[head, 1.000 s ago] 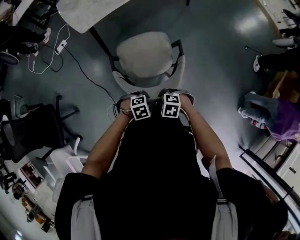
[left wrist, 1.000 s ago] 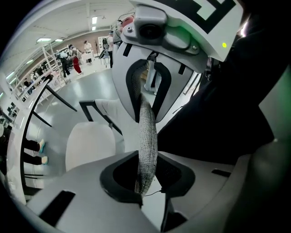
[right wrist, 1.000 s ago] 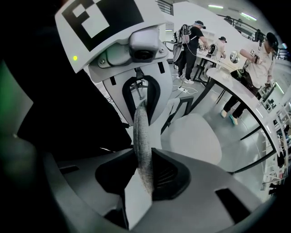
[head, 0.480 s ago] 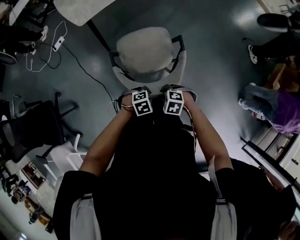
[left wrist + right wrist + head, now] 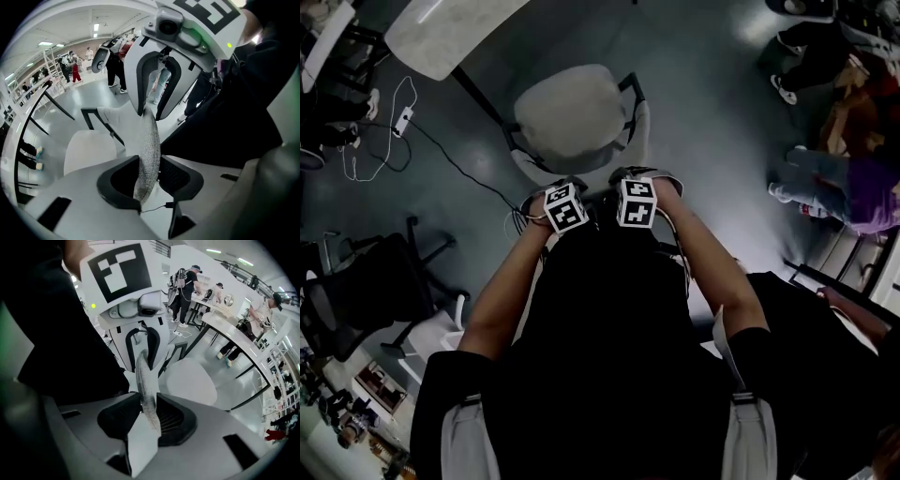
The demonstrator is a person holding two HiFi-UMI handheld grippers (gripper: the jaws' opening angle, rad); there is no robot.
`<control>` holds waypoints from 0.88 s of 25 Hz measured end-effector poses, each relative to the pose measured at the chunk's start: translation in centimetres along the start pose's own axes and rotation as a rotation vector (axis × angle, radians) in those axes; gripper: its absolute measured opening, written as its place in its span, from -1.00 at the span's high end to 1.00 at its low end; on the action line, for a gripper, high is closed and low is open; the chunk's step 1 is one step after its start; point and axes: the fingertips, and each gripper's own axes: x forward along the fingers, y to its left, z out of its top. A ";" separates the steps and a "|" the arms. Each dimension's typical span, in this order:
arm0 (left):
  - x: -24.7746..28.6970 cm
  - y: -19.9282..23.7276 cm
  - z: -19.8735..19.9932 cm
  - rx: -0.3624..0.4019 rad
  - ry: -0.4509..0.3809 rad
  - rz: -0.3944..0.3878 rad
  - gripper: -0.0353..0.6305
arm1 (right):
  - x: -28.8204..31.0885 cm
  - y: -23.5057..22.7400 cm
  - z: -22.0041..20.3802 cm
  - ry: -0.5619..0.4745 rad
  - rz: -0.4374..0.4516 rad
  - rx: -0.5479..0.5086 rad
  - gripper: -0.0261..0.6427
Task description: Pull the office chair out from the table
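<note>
the office chair [image 5: 575, 120] is seen just off the near corner of the tabletop [image 5: 450, 33]; its seat is clear of the tabletop's edge & not touching it. the top rim of its backrest [image 5: 149, 136] is clamped at two spots; the l gripper [image 5: 148, 176] is nearly closed, jaws pinched on the thin mesh rim w/ only the fabric between them; the r gripper [image 5: 149, 414] is pinched the same way on the same rim, just beside the l one.

step in hand, as judged: the pull away from the table, prob. well along, since the seat is out from under the tabletop's edge. to be done well, both grips should be held firm & level; force is best applied evenly so the chair isn't swivelled toward the table leg [image 5: 478, 89]; the pull is best made straight back from the corner, as a thin mesh rim may flex or slip if yanked up.

the floor [image 5: 712, 141] is grey, smooth & glossy, so easy rolling is expected; the chair's base isn't visible. a power strip [image 5: 403, 120] is laid below the tabletop's left edge; its cable [image 5: 464, 141] is run toward the chair & could be snagged. a black chair [image 5: 366, 272] is parked well apart at left; ppl are seen at right.
</note>
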 end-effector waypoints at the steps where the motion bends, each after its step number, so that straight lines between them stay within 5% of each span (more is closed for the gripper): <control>1: -0.5 -0.1 0.2 0.004 -0.014 0.006 0.47 | -0.9 -0.2 0.3 -0.034 -0.010 0.024 0.58; 7: -6.8 0.8 3.5 -0.037 -0.264 0.067 0.49 | -8.0 -3.0 4.4 -0.347 -0.097 0.275 0.76; 10: -11.1 1.2 5.1 -0.053 -0.409 0.113 0.70 | -12.5 -3.6 7.2 -0.507 -0.137 0.334 0.83; 17: -20.1 0.8 9.5 0.013 -0.649 0.171 0.85 | -22.6 -4.1 12.6 -0.818 -0.212 0.356 0.86; 22: -27.2 -0.6 12.3 -0.053 -0.921 0.100 0.86 | -28.6 -3.7 14.9 -1.015 -0.260 0.353 0.86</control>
